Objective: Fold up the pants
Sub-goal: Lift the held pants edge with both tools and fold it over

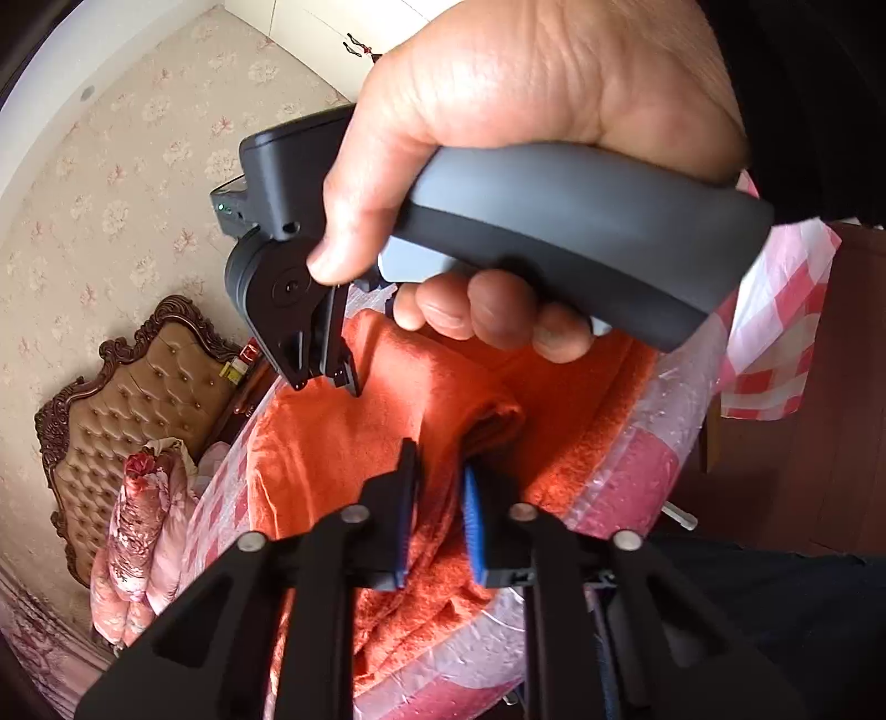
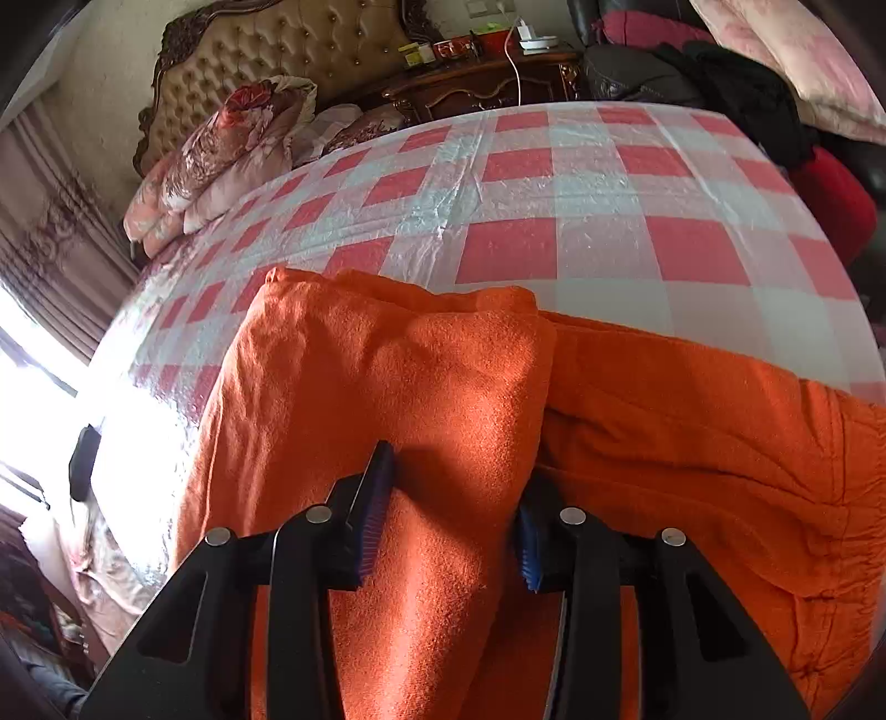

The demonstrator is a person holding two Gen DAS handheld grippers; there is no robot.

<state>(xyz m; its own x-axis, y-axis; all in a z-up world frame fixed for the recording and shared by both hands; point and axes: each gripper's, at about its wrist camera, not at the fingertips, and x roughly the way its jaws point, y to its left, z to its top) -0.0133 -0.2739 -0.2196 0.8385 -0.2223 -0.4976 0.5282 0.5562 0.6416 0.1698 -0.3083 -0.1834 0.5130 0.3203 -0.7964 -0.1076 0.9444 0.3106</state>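
**A:** What lies in front of the two cameras?

**B:** Orange fleece pants (image 2: 664, 415) are spread over the near part of a desk (image 2: 581, 183) covered by a red-and-white checked cloth under clear plastic. One part of the pants is doubled over the rest, forming a thick raised fold with a rounded far end.

**A:** What is the left gripper doing?

**B:** The left gripper (image 1: 440, 515) is clenched on a fold of the pants. Its black finger and its blue-padded finger stand close together, with a ridge of orange fabric pinched between them at the near edge of the desk.

**A:** And the right one?

**B:** Seen from its own camera, the right gripper (image 2: 454, 509) straddles the doubled-over part of the pants. Its jaws stand partly apart; the blue pads sit at either side of the thick fold, touching the fabric. I cannot tell whether they press it firmly. In the left view, a hand (image 1: 526, 138) wraps the gripper's grey handle above the pants, and the fingertips reach down onto the orange cloth.

**A:** What surrounds the desk?

**B:** A tufted tan headboard (image 2: 288, 50) with a carved dark frame, floral bedding (image 2: 221, 149) heaped beside it, and a dark wooden nightstand (image 2: 487, 83) behind.
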